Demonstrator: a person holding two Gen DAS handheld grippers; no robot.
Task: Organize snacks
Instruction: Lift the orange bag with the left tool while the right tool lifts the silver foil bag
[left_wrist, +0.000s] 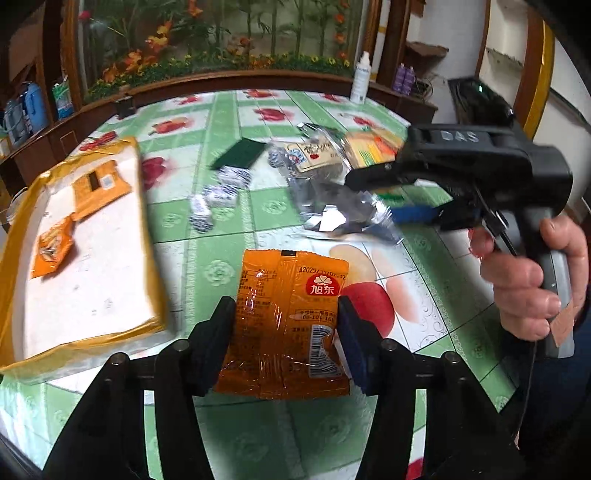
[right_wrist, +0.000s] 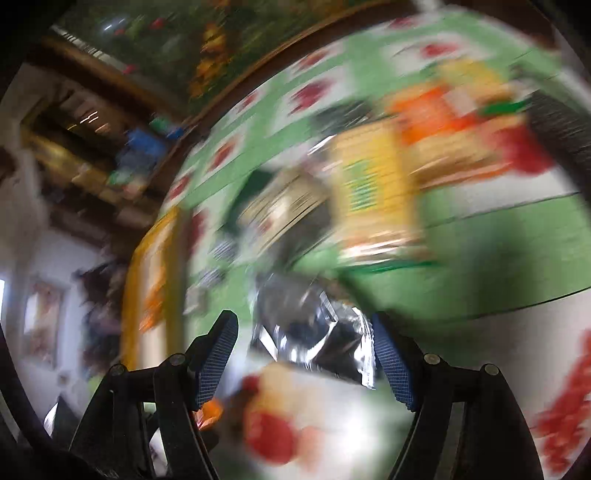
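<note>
Green-checked oilcloth printed with red fruit covers my worktop (left_wrist: 229, 122), which fills most of the left wrist view and runs back to a dark wooden rail with artificial flowers behind it. At the left of that view lies the yellow-rimmed tray (left_wrist: 146, 236), white inside, with two orange packets already in it. Upper right of centre sits the loose heap of snacks (left_wrist: 325, 155): a yellow bag, a clear bag with a label, a few small wrapped sweets trailing toward the tray.

My left tool (left_wrist: 286, 321) has the orange sachet (left_wrist: 291, 295) between its fingers, long axis running away from me up the frame; the pads seem to press its two side edges, so I judge it gripped at a middling width. The tray lies to the left of it and close, so this hand should carry it there.

My right tool (right_wrist: 304, 354) stands wide, holding nothing, with the crinkled silver packet (right_wrist: 317, 339) between its fingers and just ahead. That view is badly blurred, so I cannot say whether the pads touch the foil.
</note>
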